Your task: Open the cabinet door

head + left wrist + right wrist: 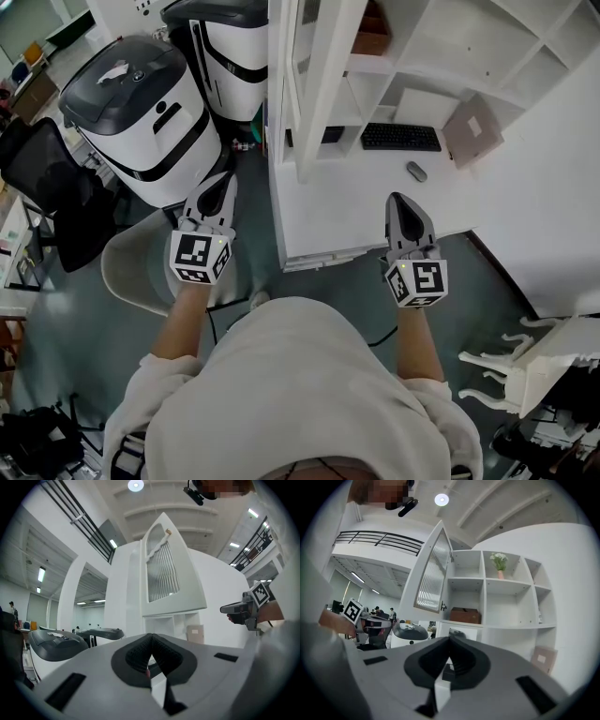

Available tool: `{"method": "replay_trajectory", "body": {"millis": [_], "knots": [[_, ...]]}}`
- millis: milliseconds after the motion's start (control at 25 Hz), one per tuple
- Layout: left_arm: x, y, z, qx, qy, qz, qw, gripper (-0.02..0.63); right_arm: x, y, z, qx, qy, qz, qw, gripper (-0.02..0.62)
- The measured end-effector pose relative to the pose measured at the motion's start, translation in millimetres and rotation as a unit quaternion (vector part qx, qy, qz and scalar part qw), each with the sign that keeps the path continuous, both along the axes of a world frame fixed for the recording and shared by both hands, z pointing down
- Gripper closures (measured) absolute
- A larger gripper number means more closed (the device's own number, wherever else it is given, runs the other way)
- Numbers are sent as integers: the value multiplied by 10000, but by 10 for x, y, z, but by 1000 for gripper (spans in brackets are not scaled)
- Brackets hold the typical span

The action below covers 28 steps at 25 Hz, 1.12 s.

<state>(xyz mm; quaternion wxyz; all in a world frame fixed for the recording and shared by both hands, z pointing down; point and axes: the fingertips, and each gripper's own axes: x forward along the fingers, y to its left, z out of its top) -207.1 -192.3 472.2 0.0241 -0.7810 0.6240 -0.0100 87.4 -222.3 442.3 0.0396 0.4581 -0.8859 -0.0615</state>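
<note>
The tall white cabinet (450,56) stands ahead of me with its shelves showing. Its louvred door (323,84) hangs swung out toward me, edge-on in the head view. The left gripper view has the door (171,573) straight ahead, and the right gripper view shows this door (433,576) to the left of the open shelves. My left gripper (225,180) is held left of the door and below it, jaws shut and empty (151,638). The right gripper (398,199) hovers over the desk ledge, also shut on nothing (450,641). Neither touches the door.
A keyboard (400,137), a mouse (416,172) and a leaning cardboard sheet (473,129) lie on the white desk ledge (328,216). Two white-and-black machines (141,112) stand at left, with a black office chair (47,183) beside them. A white carved stand (534,361) is at lower right.
</note>
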Motion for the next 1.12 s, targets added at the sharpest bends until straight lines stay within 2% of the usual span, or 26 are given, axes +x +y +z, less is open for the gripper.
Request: {"method": "replay_trajectory", "body": {"millis": [1120], "knots": [[3, 112, -52, 56, 3, -1, 10000, 607, -45, 103, 54, -90, -27, -71, 9999, 592]]}}
